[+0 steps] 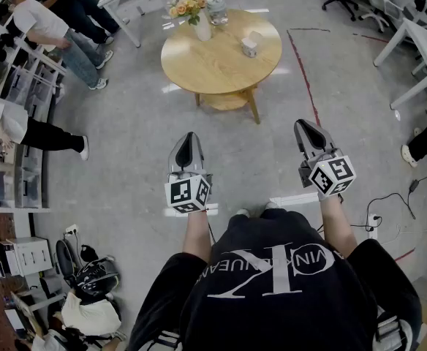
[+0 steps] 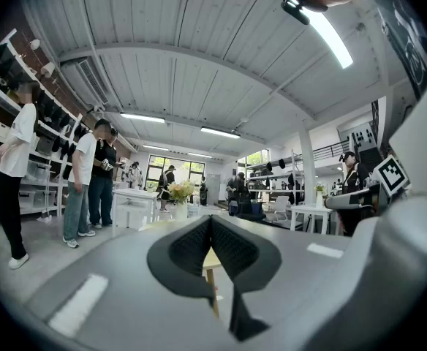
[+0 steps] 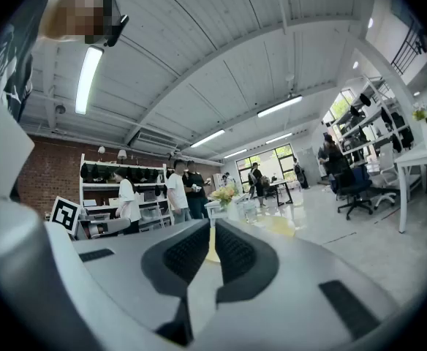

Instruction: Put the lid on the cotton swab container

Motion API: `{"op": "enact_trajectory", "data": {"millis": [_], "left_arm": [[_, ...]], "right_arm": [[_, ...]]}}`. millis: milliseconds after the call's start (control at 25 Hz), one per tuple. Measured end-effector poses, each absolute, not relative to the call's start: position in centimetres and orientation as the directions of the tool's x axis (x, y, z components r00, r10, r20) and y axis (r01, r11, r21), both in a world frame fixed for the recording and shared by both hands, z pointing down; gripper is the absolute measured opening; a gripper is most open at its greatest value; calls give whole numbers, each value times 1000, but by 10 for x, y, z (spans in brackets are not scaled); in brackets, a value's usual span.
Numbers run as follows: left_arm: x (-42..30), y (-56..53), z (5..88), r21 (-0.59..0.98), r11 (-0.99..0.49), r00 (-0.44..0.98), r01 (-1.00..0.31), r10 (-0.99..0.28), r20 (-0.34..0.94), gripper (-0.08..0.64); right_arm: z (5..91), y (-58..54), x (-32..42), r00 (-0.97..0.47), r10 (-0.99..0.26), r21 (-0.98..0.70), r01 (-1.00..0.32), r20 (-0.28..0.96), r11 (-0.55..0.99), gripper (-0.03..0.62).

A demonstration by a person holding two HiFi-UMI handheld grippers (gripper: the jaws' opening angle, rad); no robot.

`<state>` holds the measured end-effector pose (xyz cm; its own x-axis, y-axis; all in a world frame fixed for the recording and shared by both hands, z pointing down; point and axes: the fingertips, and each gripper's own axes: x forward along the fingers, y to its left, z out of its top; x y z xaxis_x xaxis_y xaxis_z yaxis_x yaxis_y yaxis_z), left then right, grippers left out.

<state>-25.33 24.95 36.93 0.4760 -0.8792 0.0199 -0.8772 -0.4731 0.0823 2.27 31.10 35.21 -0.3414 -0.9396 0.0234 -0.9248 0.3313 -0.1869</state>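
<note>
Task not started as far as the pictures show. The person stands on open floor, well back from the round wooden table (image 1: pixel 199 64), with both grippers held out level in front and pointing toward it. The left gripper (image 1: pixel 189 137) is closed, tips touching, nothing between the jaws in the left gripper view (image 2: pixel 210 224). The right gripper (image 1: pixel 302 126) is nearly closed; the right gripper view (image 3: pixel 212 229) shows a thin slit between the pads with only the table top visible through it, so it is empty too. The small pale box (image 1: pixel 250 46) on the far right part of the table is probably the cotton swab container. It is too small to tell whether its lid is on, off or lying beside it. No separate lid can be made out anywhere. Also on the table are a vase of flowers (image 1: pixel 199 22) at the far edge and a clear jar (image 1: pixel 216 9) just beside it, both well apart from the box. Other people (image 1: pixel 49 31) stand by the shelves at the left and are not involved. Judging from this, everything is left: get to the table, find the lid, grip it, line it up over the container and press it down. Neither gripper is near the box.
</note>
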Motion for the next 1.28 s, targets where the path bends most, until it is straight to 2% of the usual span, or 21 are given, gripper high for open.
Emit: {"op": "enact_trajectory", "data": {"millis": [840,1080,1120,1200,1240,1280], "left_arm": [[-241,246,372,104,-475,480,-874,-877,28,12],[-226,249,374,127,-532,539,-837,-842,26,17],[-223,249,374,129,-541,548,-831,-836,24,24],[-217,248,374,134,-554,561,-822,-827,22,130],[-214,247,374,136,-557,564,-819,-825,21,164],[-213,245,374,136,-558,565,-819,-825,19,166]], "right_arm": [[360,310,23,-367,-929,-197,-915,37,353,32],[366,308,24,-380,-923,-212,-908,61,360,32],[367,306,25,-383,-921,-219,-906,66,361,37],[370,304,27,-389,-919,-229,-903,72,364,71],[371,303,28,-392,-917,-232,-901,73,366,111],[371,302,30,-394,-916,-233,-900,72,369,132]]}}
